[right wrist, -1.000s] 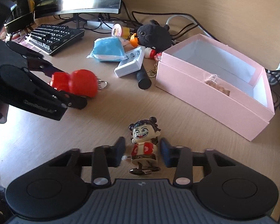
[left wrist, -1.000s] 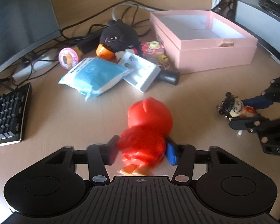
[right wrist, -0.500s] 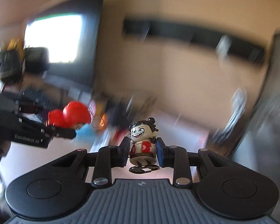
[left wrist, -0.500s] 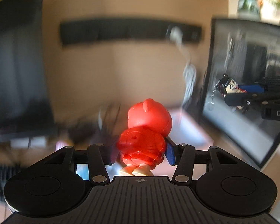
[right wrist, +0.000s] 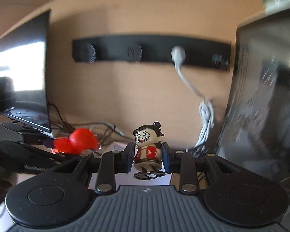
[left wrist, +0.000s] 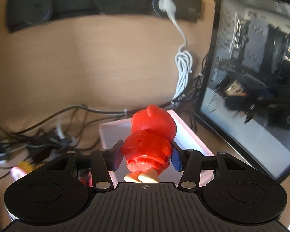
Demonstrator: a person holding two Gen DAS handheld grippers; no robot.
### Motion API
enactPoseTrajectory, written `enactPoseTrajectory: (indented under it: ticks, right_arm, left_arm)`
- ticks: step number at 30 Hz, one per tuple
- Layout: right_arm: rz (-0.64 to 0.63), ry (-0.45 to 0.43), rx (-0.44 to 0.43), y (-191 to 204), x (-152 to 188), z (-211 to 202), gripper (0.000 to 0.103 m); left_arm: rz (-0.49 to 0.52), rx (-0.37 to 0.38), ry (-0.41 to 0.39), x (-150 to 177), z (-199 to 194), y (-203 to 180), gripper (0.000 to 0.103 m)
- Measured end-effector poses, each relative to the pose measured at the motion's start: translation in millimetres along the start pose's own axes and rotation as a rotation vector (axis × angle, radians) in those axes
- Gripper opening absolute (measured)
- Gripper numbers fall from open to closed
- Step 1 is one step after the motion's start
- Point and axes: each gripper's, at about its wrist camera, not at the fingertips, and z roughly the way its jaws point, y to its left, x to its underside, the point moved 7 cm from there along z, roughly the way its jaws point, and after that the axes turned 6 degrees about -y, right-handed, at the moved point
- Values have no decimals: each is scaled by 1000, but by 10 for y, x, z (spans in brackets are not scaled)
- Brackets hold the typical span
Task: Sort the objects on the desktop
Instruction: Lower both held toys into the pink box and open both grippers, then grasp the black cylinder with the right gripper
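My left gripper (left wrist: 146,157) is shut on a red toy figure (left wrist: 151,135), held up in the air just in front of the open pink box (left wrist: 191,135). My right gripper (right wrist: 147,159) is shut on a small grinning doll with black hair buns (right wrist: 147,147), also lifted off the desk. In the right wrist view the red toy figure (right wrist: 79,140) and the left gripper appear at the left. In the left wrist view the right gripper shows only as a blurred dark shape at the right, before the monitor.
A dark monitor (left wrist: 257,73) stands at the right, and another screen (right wrist: 19,73) at the left. A black power strip (left wrist: 98,3) is on the wall, with a white cable (left wrist: 183,67) hanging down. Tangled black cords (left wrist: 48,133) lie behind the box.
Both grippers have risen from the desk with their toys and tilted up toward the wall. The left gripper has moved toward the pink box; the other desk items have dropped out of sight.
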Motion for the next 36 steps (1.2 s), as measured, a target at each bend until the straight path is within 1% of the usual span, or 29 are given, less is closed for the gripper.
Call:
enactPoseTrajectory:
  ticks: [3, 5, 6, 7, 8, 10, 12, 15, 17, 18, 20, 22, 24, 26, 29, 31, 33, 36]
  right_arm:
    - [75, 60, -9, -96, 118, 354, 29]
    - [113, 103, -8, -123, 179, 645, 29]
    - [121, 128, -10, -140, 233, 774, 29]
    - [121, 140, -2, -131, 295, 819, 30]
    - [112, 147, 13, -139, 336, 876, 32]
    - [76, 157, 35, -122, 422, 939, 35]
    - [57, 172, 35, -95, 521, 965, 38]
    - [6, 183, 21, 21, 667, 931, 38]
    - [-49, 179, -4, 173, 717, 850, 39]
    - [-85, 169, -25, 293, 734, 806, 40]
    - [-143, 153, -76, 543, 756, 727, 48]
    - [-203, 148, -145, 838, 826, 642, 48]
    - [-271, 172, -205, 1170, 973, 595, 48]
    - [-327, 193, -261, 1446, 1100, 592, 47]
    - [-420, 199, -311, 1842, 1244, 625, 47]
    - [-470, 193, -312, 2030, 1284, 722, 47]
    - [-505, 190, -294, 2184, 1303, 852, 47]
    - [-524, 215, -278, 2332, 1358, 1045, 52]
  left_arm:
    - [-5, 7, 5, 8, 314, 30, 56]
    - [-31, 14, 26, 90, 433, 95, 65]
    - [-51, 5, 38, 133, 467, 145, 71]
    - [-74, -1, 49, 191, 449, 193, 75]
    - [-97, -1, 62, 269, 398, 242, 77]
    - [-114, -17, 76, 407, 259, 323, 83]
    - [-127, -58, 90, 589, 64, 425, 87]
    - [-179, -154, 118, 851, -192, 638, 94]
    - [-208, -228, 153, 1042, -379, 790, 95]
    - [-222, -279, 177, 1149, -471, 879, 95]
    - [-250, -367, 205, 1341, -640, 1056, 95]
    - [-304, -428, 226, 1488, -774, 1211, 96]
    - [-385, -480, 236, 1626, -933, 1374, 96]
    - [-437, -514, 232, 1705, -1085, 1484, 96]
    - [-462, -529, 221, 1771, -1290, 1481, 97]
    - [-466, -533, 218, 1815, -1417, 1451, 99]
    - [-478, -541, 217, 1886, -1525, 1445, 100]
    - [-509, -533, 226, 2022, -1652, 1423, 100]
